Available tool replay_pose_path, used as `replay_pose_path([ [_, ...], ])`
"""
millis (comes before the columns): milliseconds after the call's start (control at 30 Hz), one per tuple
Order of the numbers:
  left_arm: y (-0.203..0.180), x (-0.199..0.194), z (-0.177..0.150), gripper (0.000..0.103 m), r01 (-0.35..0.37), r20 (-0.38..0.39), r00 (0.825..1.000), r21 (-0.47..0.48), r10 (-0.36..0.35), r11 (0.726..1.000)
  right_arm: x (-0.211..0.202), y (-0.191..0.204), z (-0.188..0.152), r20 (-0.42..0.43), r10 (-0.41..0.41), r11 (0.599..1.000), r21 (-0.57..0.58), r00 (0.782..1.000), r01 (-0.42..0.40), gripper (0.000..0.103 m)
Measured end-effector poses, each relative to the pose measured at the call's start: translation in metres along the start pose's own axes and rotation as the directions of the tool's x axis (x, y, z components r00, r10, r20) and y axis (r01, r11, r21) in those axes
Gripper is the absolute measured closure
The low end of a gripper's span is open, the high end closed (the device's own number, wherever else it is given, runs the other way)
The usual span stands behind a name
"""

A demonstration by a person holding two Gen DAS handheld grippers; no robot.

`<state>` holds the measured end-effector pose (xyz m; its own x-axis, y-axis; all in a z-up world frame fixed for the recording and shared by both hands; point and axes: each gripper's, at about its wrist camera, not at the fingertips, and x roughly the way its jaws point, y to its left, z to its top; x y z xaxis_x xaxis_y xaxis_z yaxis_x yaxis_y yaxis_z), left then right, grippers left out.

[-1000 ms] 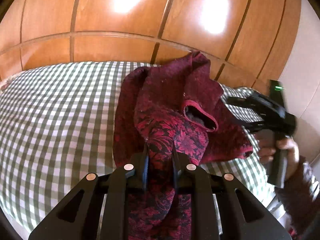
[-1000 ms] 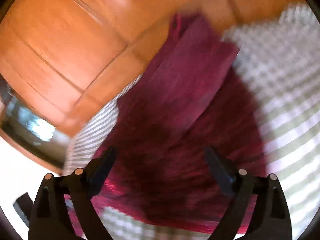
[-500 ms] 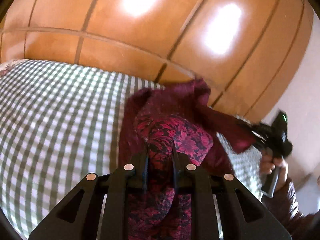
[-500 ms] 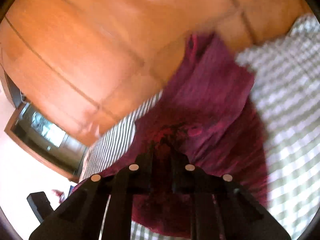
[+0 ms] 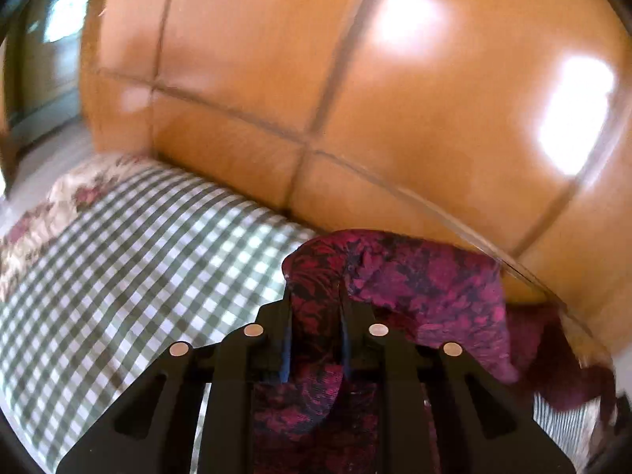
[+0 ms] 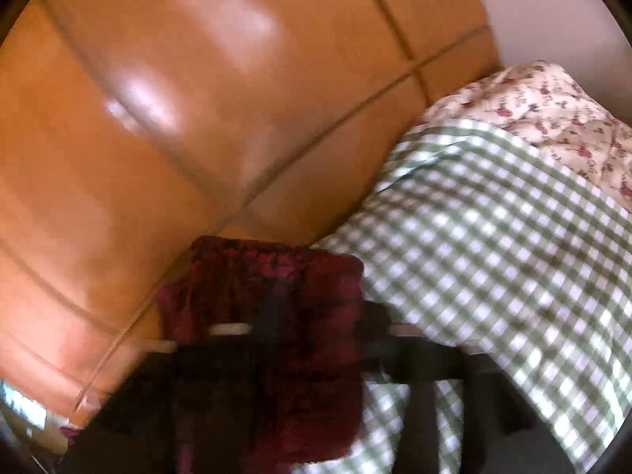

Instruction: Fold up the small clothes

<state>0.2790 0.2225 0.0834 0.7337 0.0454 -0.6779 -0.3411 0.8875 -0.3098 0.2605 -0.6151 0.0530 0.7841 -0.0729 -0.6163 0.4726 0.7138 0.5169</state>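
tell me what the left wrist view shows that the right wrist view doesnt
Only the left wrist view: a sharp look at the left hand-held gripper with its jaws pinched on a fold of the dark red floral garment, plus a window or screen at top left.

Only the right wrist view: the right hand-held gripper, too blurred to read, its jaws having just been opening, with the garment in front of it.

Both: the garment, the green checked cover, the floral quilt and the orange padded headboard.

Glossy wooden headboard (image 5: 395,98); matt gingham cloth cover (image 5: 138,256); patterned red knit garment (image 5: 414,288).
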Motion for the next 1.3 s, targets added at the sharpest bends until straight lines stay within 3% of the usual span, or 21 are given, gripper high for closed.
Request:
replay_pose_path([
  [33,0.003,0.012,0.006,0.076,-0.052,-0.007,0.999,0.002,0.052,0.999,0.004,-0.005,-0.001,0.016,-0.019,1.0,0.005,1.0,0.019,0.015],
  [100,0.011,0.026,0.01,0.074,-0.185,0.007,0.983,0.003,0.185,0.983,0.008,-0.017,0.0,0.018,-0.04,0.999,-0.006,0.999,0.041,0.01],
  [133,0.017,0.033,0.01,0.063,-0.227,-0.002,0.974,0.004,0.227,0.974,0.007,-0.022,-0.003,0.023,-0.062,0.998,-0.009,0.998,0.062,0.006],
  [200,0.036,0.038,0.006,0.038,-0.263,-0.03,0.965,-0.033,0.262,0.964,0.0,-0.035,-0.014,0.012,-0.039,0.999,-0.03,0.999,0.04,0.006],
  [233,0.043,0.035,0.001,0.038,-0.249,-0.017,0.969,-0.053,0.248,0.967,-0.007,-0.039,-0.025,-0.012,-0.024,0.998,-0.066,1.0,0.023,0.006],
  [300,0.051,0.023,-0.013,0.038,-0.208,0.0,0.978,-0.055,0.209,0.977,-0.019,-0.039,-0.053,-0.062,0.004,0.991,-0.132,0.998,-0.012,0.006],
  [367,0.042,0.004,-0.036,0.038,-0.105,-0.005,0.994,-0.017,0.105,0.994,-0.026,-0.035,-0.09,-0.148,0.043,0.978,-0.195,0.988,-0.072,0.006],
  [467,0.031,-0.013,-0.087,0.038,0.066,-0.061,0.996,0.08,-0.061,0.995,-0.031,-0.031,-0.155,-0.311,0.123,0.956,-0.219,0.943,-0.196,0.01],
  [500,0.026,-0.019,-0.105,0.038,0.131,-0.095,0.988,0.095,-0.122,0.987,-0.031,-0.027,-0.18,-0.373,0.147,0.948,-0.21,0.916,-0.238,0.013],
  [600,0.008,-0.038,-0.166,0.038,0.312,-0.196,0.939,0.132,-0.284,0.941,-0.025,-0.011,-0.235,-0.482,0.179,0.925,-0.213,0.858,-0.313,0.019],
  [633,-0.001,-0.042,-0.19,0.038,0.375,-0.247,0.909,0.141,-0.334,0.916,-0.023,-0.006,-0.246,-0.5,0.187,0.92,-0.213,0.846,-0.329,0.021],
  [667,-0.009,-0.043,-0.205,0.038,0.388,-0.269,0.901,0.154,-0.34,0.909,-0.019,-0.003,-0.253,-0.512,0.185,0.915,-0.22,0.839,-0.337,0.023],
  [700,-0.015,-0.041,-0.218,0.038,0.393,-0.291,0.896,0.163,-0.336,0.905,-0.017,0.005,-0.263,-0.515,0.171,0.909,-0.247,0.84,-0.336,0.023],
  [800,-0.026,-0.022,-0.246,0.038,0.409,-0.374,0.862,0.11,-0.343,0.906,-0.013,0.023,-0.276,-0.475,0.112,0.896,-0.331,0.873,-0.295,0.029],
  [833,-0.031,-0.014,-0.251,0.038,0.421,-0.39,0.849,0.092,-0.356,0.903,-0.012,0.028,-0.277,-0.47,0.097,0.894,-0.346,0.877,-0.284,0.037],
  [867,-0.033,-0.007,-0.255,0.038,0.413,-0.39,0.852,0.089,-0.35,0.906,-0.009,0.028,-0.279,-0.469,0.092,0.891,-0.356,0.879,-0.283,0.051],
  [933,-0.043,0.009,-0.258,0.073,0.384,-0.403,0.86,0.105,-0.314,0.917,-0.007,0.035,-0.281,-0.488,0.088,0.882,-0.368,0.869,-0.296,0.074],
  [967,-0.042,0.012,-0.258,0.079,0.377,-0.401,0.862,0.098,-0.31,0.921,-0.01,0.037,-0.281,-0.486,0.081,0.881,-0.373,0.87,-0.291,0.079],
  [1033,-0.04,0.01,-0.255,0.086,0.389,-0.398,0.854,0.063,-0.335,0.919,-0.021,0.04,-0.279,-0.476,0.089,0.87,-0.39,0.875,-0.3,0.083],
  [1100,-0.037,-0.005,-0.25,0.088,0.402,-0.369,0.863,0.091,-0.344,0.911,-0.046,0.047,-0.272,-0.448,0.114,0.848,-0.421,0.887,-0.322,0.084],
  [1300,-0.03,-0.065,-0.248,0.088,0.469,-0.359,0.842,0.12,-0.402,0.875,-0.114,0.041,-0.255,-0.42,0.136,0.782,-0.511,0.897,-0.358,0.085],
])
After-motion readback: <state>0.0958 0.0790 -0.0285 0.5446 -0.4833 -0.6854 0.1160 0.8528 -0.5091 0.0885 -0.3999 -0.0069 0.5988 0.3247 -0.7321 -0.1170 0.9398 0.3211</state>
